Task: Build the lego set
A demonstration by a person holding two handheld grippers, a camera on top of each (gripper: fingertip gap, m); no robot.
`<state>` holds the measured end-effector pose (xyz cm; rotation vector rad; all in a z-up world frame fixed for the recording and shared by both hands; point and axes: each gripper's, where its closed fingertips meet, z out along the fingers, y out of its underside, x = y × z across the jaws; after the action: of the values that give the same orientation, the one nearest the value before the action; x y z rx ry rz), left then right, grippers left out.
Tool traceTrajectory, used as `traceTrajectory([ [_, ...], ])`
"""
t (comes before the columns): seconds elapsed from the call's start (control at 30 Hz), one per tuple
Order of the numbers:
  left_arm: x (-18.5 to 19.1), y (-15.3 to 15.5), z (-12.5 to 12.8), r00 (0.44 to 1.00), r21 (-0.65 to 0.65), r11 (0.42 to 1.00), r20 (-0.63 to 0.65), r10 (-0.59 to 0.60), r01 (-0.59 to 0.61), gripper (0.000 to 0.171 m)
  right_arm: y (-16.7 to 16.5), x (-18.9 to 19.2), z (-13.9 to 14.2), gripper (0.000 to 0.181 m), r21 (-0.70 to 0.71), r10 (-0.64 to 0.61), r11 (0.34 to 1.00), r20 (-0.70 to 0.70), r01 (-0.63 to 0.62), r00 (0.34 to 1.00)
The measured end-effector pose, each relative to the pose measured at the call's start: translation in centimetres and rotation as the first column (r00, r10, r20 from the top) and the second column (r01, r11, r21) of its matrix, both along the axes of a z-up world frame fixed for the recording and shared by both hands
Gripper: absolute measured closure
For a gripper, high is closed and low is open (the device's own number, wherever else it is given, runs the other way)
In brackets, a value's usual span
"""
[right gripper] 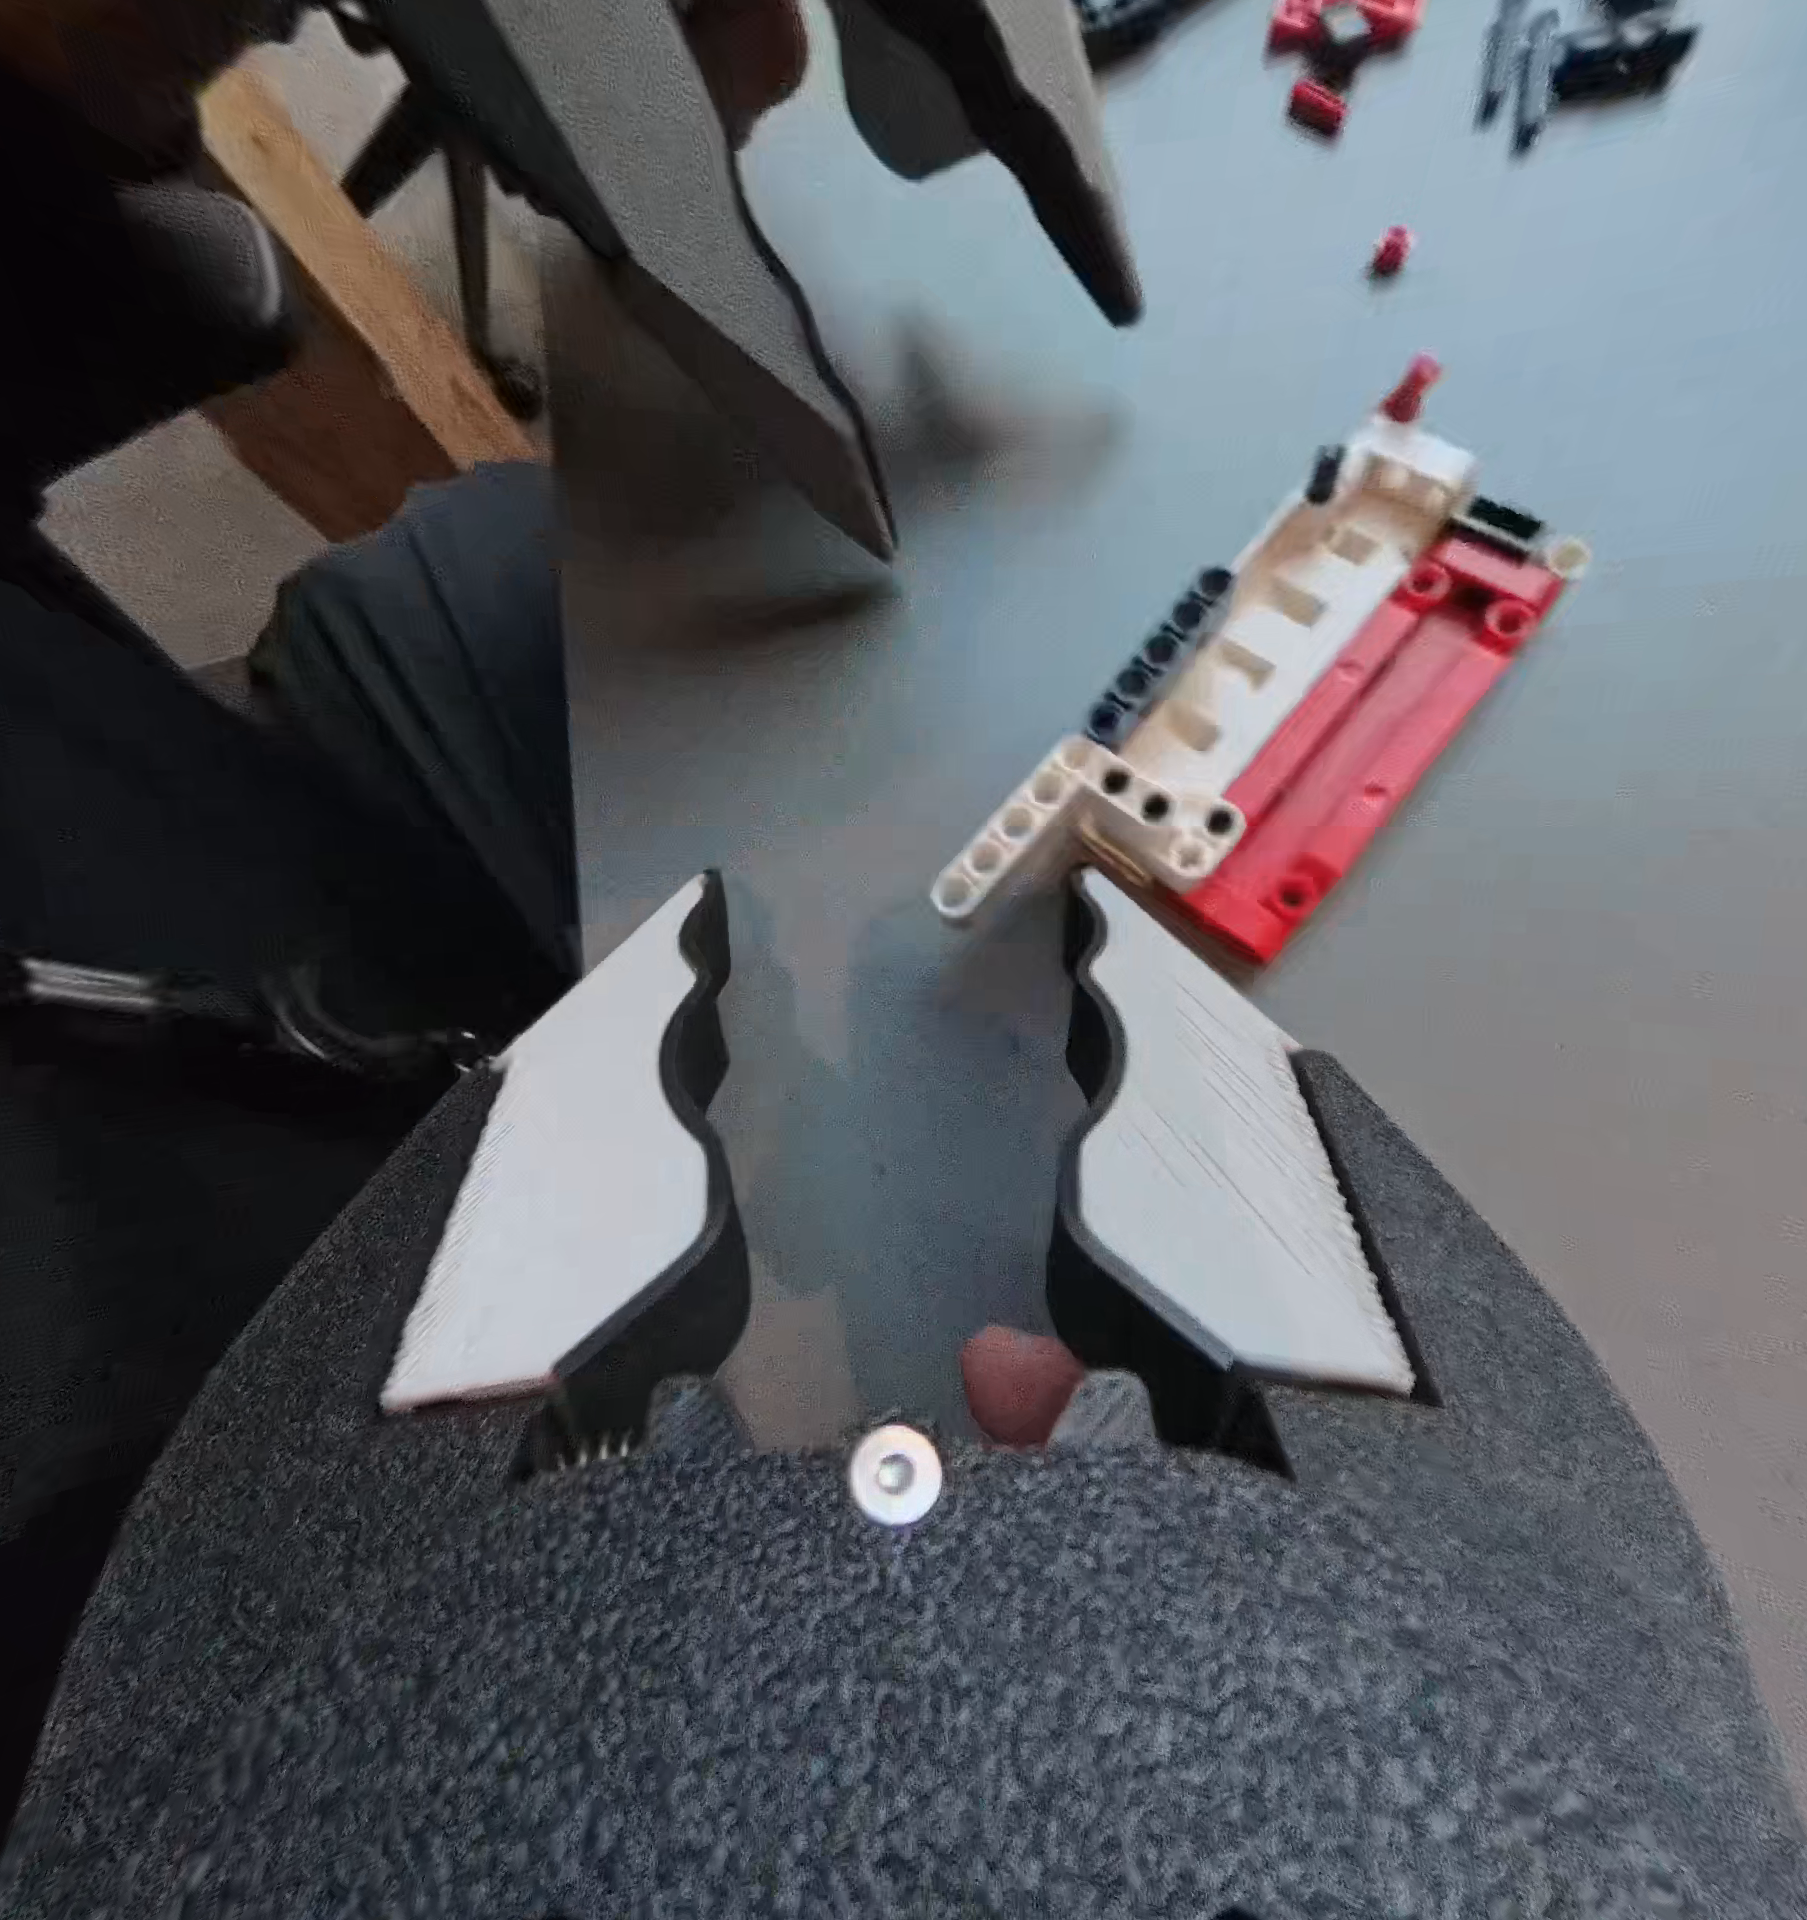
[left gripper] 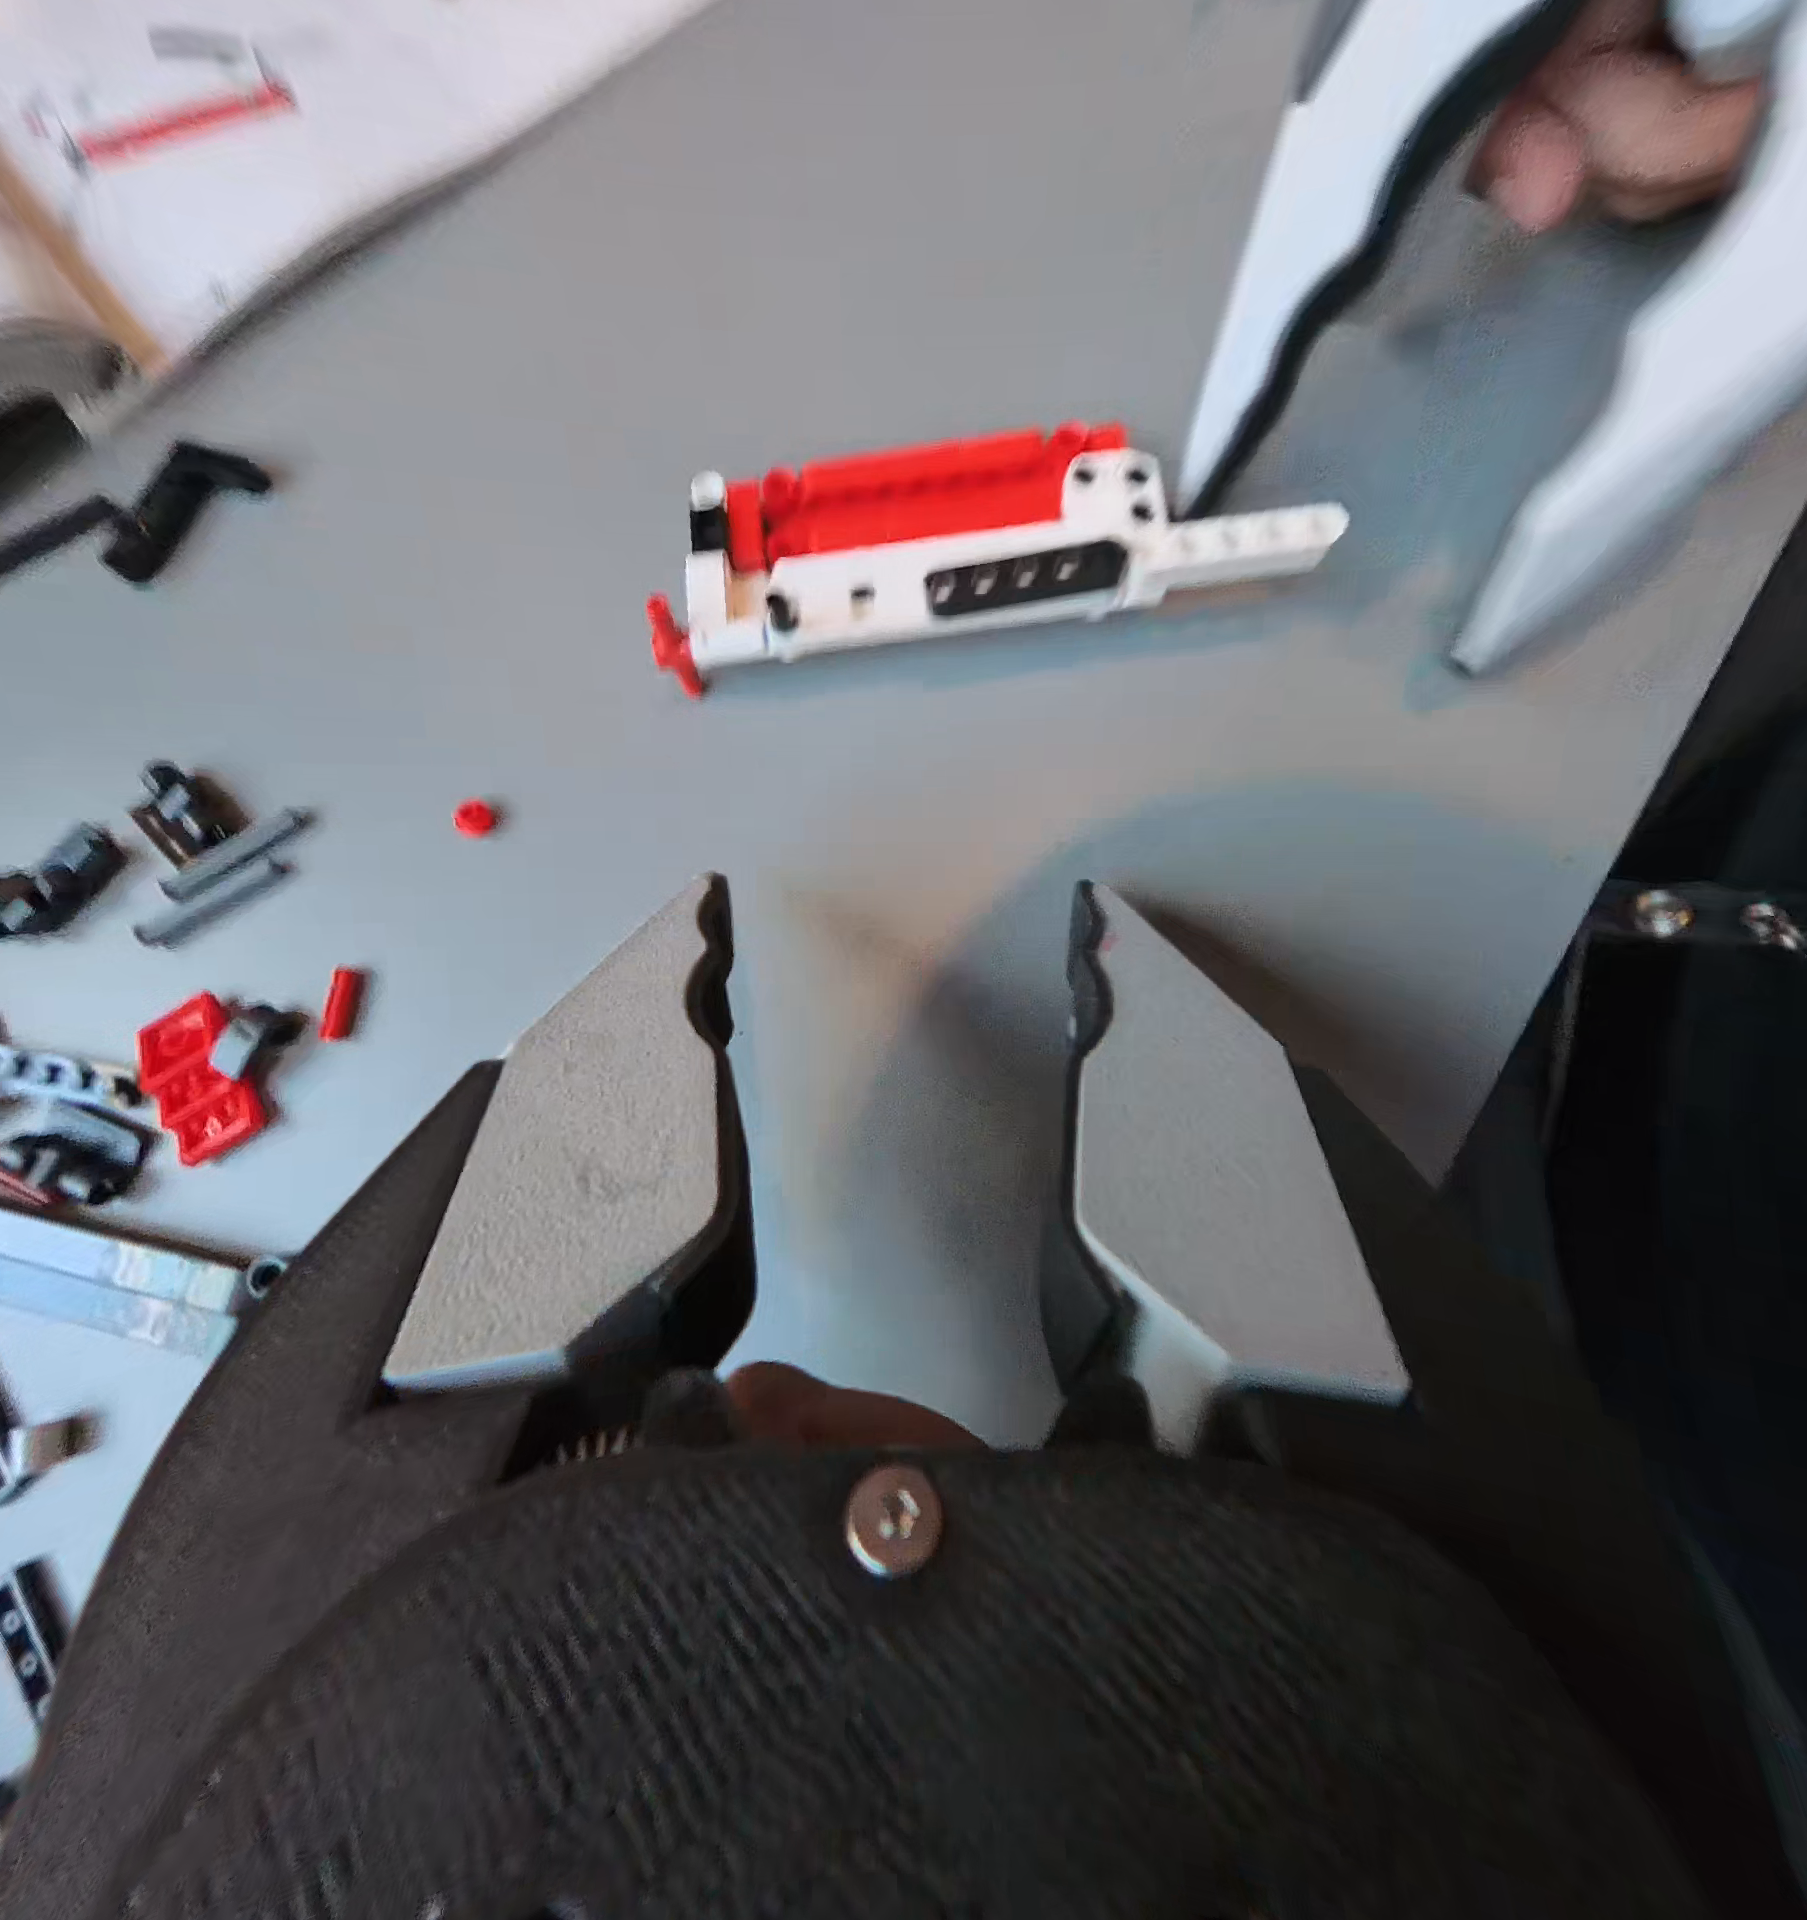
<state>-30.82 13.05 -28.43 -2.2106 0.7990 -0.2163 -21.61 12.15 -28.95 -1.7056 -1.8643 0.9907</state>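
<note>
Office-like room: grey table (left gripper: 982,260), chair (right gripper: 151,260), cardboard box (left gripper: 203,125)

The left wrist view looks forward and down along its own grey-faced left gripper (left gripper: 899,894), close above the smooth grey worktop (left gripper: 878,312), with the red and white brick assembly (left gripper: 940,551) a little ahead and scattered loose pieces at its left edge. The right wrist view rides low behind the white-faced right gripper (right gripper: 899,894), facing across the same worktop (right gripper: 1501,1039) from the other side, the assembly (right gripper: 1294,748) just beside its jaws. Both views share that assembly, and each catches the other gripper at its top edge.
</note>
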Motion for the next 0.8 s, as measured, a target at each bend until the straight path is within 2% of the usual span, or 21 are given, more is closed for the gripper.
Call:
traceTrajectory([
  [0.03, -0.3, -0.3, -0.3, 1.000, -0.050, 0.999, 0.025, 0.002, -0.001, 0.106, -1.8, -1.1, 0.5, 0.119, -0.018, 0.061, 0.998, -0.025, -0.062, 0.998],
  [0.1, 0.4, -1.7, 0.2, 0.981, -0.138, 0.990, 0.191, -0.011, 0.038, 0.100, -5.8, -2.7, 3.1, 0.123, -0.128, 0.204, 0.966, -0.143, -0.222, 0.969],
  [0.13, 0.8, -2.3, 0.7, 0.962, -0.174, 0.983, 0.274, -0.007, 0.056, 0.095, -6.6, -3.0, 4.4, 0.125, -0.161, 0.238, 0.949, -0.191, -0.270, 0.952],
  [0.2, 1.3, -2.4, 1.8, 0.928, -0.206, 0.977, 0.372, 0.028, 0.053, 0.087, -4.6, -3.4, 5.2, 0.128, -0.130, 0.194, 0.966, -0.214, -0.225, 0.957],
  [0.23, 1.5, -1.9, 2.1, 0.926, -0.199, 0.979, 0.375, 0.045, 0.033, 0.088, -2.8, -3.4, 5.2, 0.130, -0.108, 0.142, 0.980, -0.213, -0.168, 0.967],
  [0.27, 1.4, -1.1, 1.7, 0.946, -0.187, 0.982, 0.319, 0.056, 0.005, 0.093, -0.9, -3.2, 5.0, 0.132, -0.102, 0.082, 0.989, -0.201, -0.104, 0.976],
  [0.3, 0.9, -0.4, 0.5, 0.978, -0.175, 0.984, 0.200, 0.052, -0.017, 0.100, 0.6, -2.8, 4.6, 0.131, -0.105, 0.030, 0.993, -0.179, -0.050, 0.983],
  [0.33, 0.5, 0.0, -0.8, 0.996, -0.166, 0.986, 0.088, 0.017, -0.002, 0.099, 1.8, -2.2, 4.2, 0.130, -0.101, -0.004, 0.995, -0.152, -0.012, 0.988],
  [0.37, 1.1, 0.2, -0.6, 0.994, -0.158, 0.986, 0.102, -0.030, 0.046, 0.099, 2.8, -1.4, 3.8, 0.130, -0.074, -0.030, 0.997, -0.126, 0.020, 0.992],
  [0.4, 1.5, 0.0, -0.6, 0.991, -0.192, 0.978, 0.116, -0.066, 0.087, 0.108, 4.1, -0.8, 3.4, 0.130, -0.022, -0.059, 0.998, -0.104, 0.057, 0.993],
  [0.5, 2.5, -0.9, 1.5, 0.969, -0.212, 0.974, 0.246, -0.028, 0.082, 0.088, 7.3, 0.1, 2.7, 0.129, 0.091, -0.145, 0.985, -0.047, 0.149, 0.988],
  [0.57, 2.8, -2.6, 2.9, 0.938, -0.205, 0.977, 0.347, 0.025, 0.050, 0.091, 7.3, -0.5, 2.6, 0.124, 0.096, -0.121, 0.988, -0.035, 0.124, 0.992],
  [0.67, 0.9, -4.7, 1.9, 0.937, -0.220, 0.971, 0.308, 0.162, -0.096, 0.091, 5.5, -3.1, 2.6, 0.116, 0.115, -0.031, 0.993, -0.072, 0.039, 0.997],
  [0.77, 2.2, -6.3, 1.3, 0.924, -0.256, 0.961, 0.335, 0.185, -0.100, 0.091, 5.1, -5.1, 0.9, 0.110, 0.187, 0.014, 0.982, -0.025, -0.009, 1.000],
  [0.8, 2.5, -6.2, 1.0, 0.934, -0.244, 0.963, 0.304, 0.185, -0.111, 0.090, 4.8, -5.3, 0.3, 0.110, 0.189, 0.024, 0.982, -0.003, -0.023, 1.000],
])
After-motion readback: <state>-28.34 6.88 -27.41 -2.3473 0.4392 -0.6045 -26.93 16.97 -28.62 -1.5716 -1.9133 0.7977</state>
